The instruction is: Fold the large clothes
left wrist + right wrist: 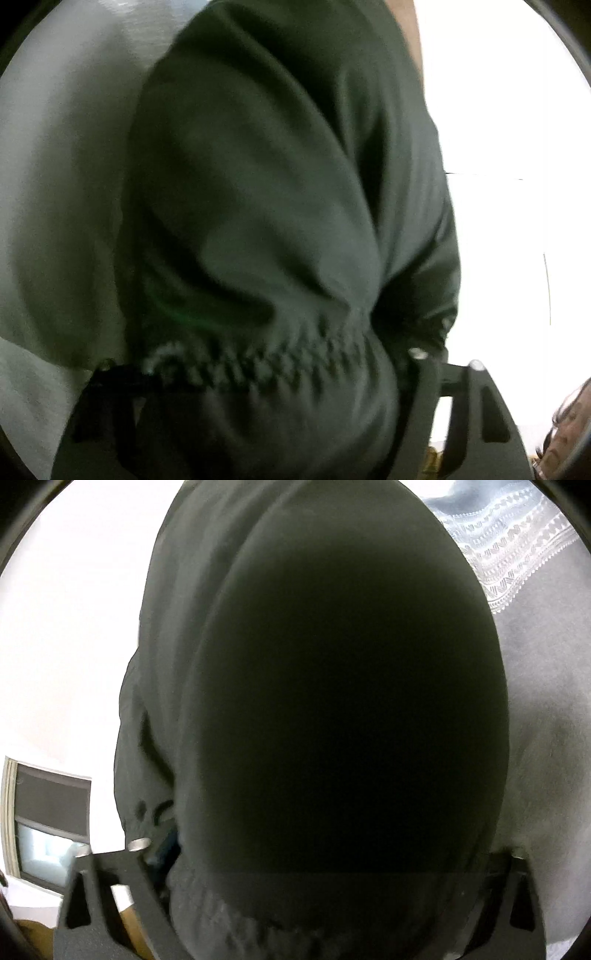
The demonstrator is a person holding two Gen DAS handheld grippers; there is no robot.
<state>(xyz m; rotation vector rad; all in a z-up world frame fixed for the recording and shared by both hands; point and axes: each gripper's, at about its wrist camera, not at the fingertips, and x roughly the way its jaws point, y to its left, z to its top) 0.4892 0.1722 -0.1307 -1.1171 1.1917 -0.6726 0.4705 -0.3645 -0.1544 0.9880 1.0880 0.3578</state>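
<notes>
Both your left gripper (258, 373) and right gripper (295, 878) clench the dark garment's (280, 184) elastic waistband — it hangs lifted, filling both views — no fold visible yet.

Left of the right tongs, a bright white wall (66, 646) holds a window (48, 819) with a pale frame and a dark blind. Right of them lies grey fabric with a white lace trim (513, 550).
</notes>
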